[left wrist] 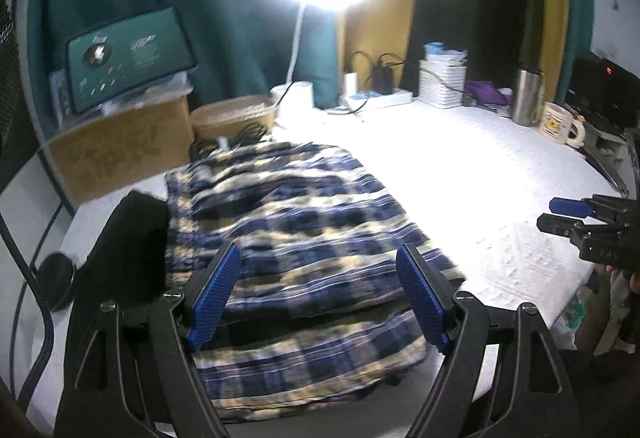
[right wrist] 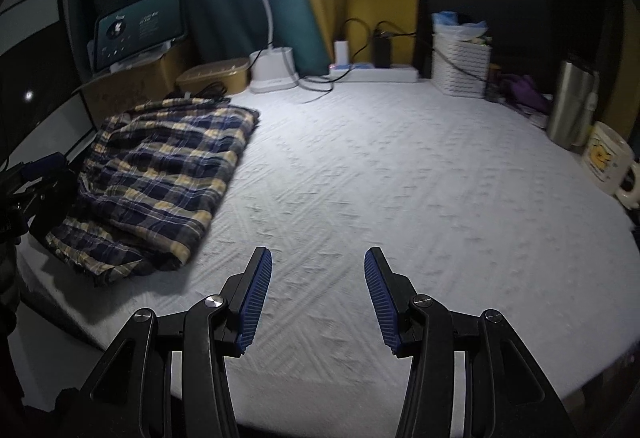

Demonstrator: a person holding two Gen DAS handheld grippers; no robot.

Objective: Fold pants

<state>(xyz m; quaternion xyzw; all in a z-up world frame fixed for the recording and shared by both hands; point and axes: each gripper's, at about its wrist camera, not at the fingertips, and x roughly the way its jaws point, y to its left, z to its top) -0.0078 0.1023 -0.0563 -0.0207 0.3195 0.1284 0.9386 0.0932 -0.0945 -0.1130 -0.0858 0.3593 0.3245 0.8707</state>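
Hovering over the folded plaid pants [left wrist: 304,238], your left gripper [left wrist: 320,298] has its jaws wide and empty; the pants lie near the cardboard box [left wrist: 120,150], so your right gripper [right wrist: 318,298], jaws wide, waits apart.

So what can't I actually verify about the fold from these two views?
- Folded navy-and-yellow plaid pants: near edge hidden behind the open left gripper in the left wrist view; layers beneath hidden in both.
- Black cloth item beside the pants: too dark to identify.
- Open right gripper shows only white textured cover.
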